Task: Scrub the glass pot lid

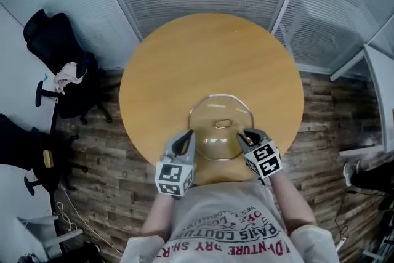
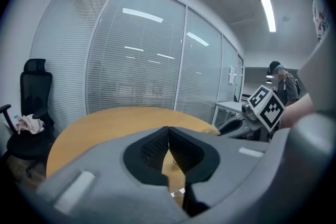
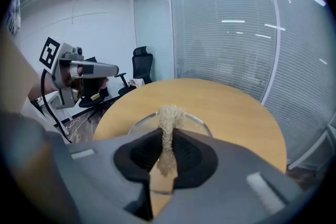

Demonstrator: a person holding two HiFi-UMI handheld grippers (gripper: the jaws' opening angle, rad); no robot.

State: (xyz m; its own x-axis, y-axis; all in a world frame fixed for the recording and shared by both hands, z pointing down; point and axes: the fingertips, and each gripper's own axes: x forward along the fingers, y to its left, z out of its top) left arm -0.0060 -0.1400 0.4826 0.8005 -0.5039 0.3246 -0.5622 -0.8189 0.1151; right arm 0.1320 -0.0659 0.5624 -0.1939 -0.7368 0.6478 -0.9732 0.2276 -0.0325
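Observation:
The glass pot lid (image 1: 209, 111) lies flat on the round wooden table (image 1: 184, 52), near its front edge, with a metal handle (image 1: 223, 124) at its centre. My left gripper (image 1: 184, 140) rests at the lid's near left rim. In its own view the left gripper (image 2: 168, 131) is shut, pads touching, and nothing clearly shows between them. At the lid's near right rim, my right gripper (image 1: 245, 135) is shut on a beige fibrous scrubber (image 3: 169, 118). The scrubber sticks up past the pads of the right gripper (image 3: 169, 132), with the lid's rim (image 3: 137, 122) just beyond.
Glass walls with blinds curve round the table's far side. A black office chair (image 1: 61, 64) with a cloth (image 1: 69, 74) on it stands to the left. A white desk edge (image 1: 377, 80) is at the right. A person (image 2: 281, 86) stands in the background.

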